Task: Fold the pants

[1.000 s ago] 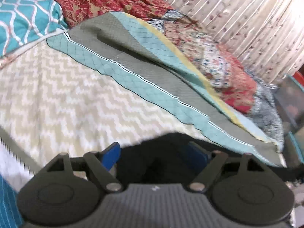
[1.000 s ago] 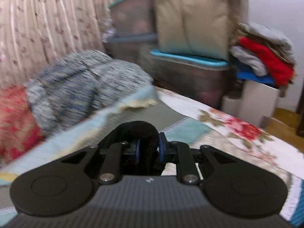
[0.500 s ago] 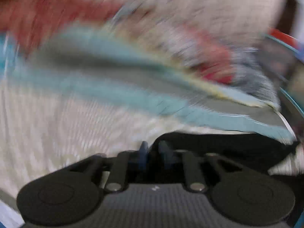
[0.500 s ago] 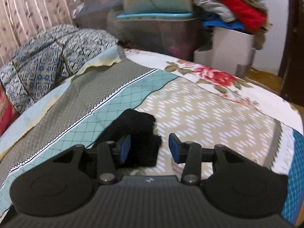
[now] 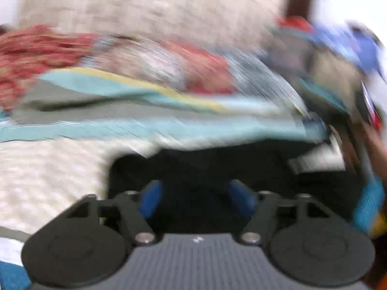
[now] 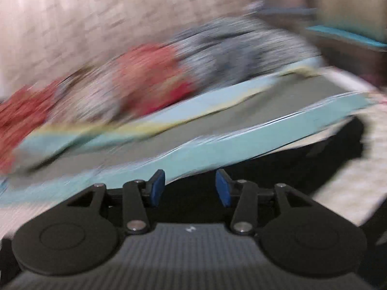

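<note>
The black pants [image 5: 217,162] lie just ahead of the left gripper [image 5: 196,199], long axis running sideways. Its jaws have just been opening, released; the right gripper [image 6: 189,188] is released too, pants [image 6: 278,169] between and beyond its pads.

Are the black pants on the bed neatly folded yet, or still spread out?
Cannot tell. Both views are blurred; the black pants lie as a dark mass on the bedspread, with no clear fold lines showing.

Black fabric pants [image 5: 241,164] lie on the zigzag-patterned bedspread [image 5: 48,174], near a teal-and-grey striped blanket [image 5: 150,125]; blurred patterned bedding piles [image 5: 198,72] lie farther, before the curtain [image 5: 145,7].
</note>
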A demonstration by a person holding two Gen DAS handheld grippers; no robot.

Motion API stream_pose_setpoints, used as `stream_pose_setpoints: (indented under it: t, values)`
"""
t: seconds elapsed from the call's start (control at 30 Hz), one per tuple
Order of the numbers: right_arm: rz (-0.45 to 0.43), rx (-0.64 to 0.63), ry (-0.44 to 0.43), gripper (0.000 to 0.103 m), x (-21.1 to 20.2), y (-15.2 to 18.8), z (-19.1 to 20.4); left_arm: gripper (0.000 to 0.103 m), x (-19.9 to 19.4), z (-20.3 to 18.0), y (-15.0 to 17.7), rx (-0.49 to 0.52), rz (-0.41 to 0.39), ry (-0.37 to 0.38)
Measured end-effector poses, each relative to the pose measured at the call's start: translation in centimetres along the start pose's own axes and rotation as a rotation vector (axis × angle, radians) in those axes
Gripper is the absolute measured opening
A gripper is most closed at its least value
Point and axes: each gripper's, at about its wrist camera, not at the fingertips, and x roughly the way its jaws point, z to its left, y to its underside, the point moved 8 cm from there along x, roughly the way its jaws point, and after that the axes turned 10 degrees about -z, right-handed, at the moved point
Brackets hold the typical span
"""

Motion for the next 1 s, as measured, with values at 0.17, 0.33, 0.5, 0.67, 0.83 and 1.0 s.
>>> stream_pose_setpoints:
  t: [0.17,0.33,0.5,0.67,0.83,1.0]
  values:
    - [0.161,-0.017,-0.178,0.049,-0.8,6.2,7.0,0.065,5.5,8.3,-1.7,-0.313,0.162,-0.094]
    - [0.24,-0.021,-0.181,0.05,-1.6,10.0,8.6,0.054,10.2,8.5,-0.2,-0.522,0.34,0.017]
    - [0.3,-0.062,-0.133,0.05,-1.1,12.4,8.9,0.006,13.2,11.1,-0.4,-0.461,0.247,-0.166]
    - [0.3,-0.02,-0.115,0.051,-0.6,13.0,8.8,0.011,10.2,16.3,-1.8,-0.524,-0.025,-0.347]
    - [0.296,-0.058,-0.106,0.051,0.1,13.6,9.9,0.052,11.2,15.6,2.4,-0.459,0.203,-0.368]
    - [0.264,-0.092,-0.195,0.052,-1.0,13.0,11.7,0.072,4.5,14.4,2.5,-0.448,0.142,-0.31]
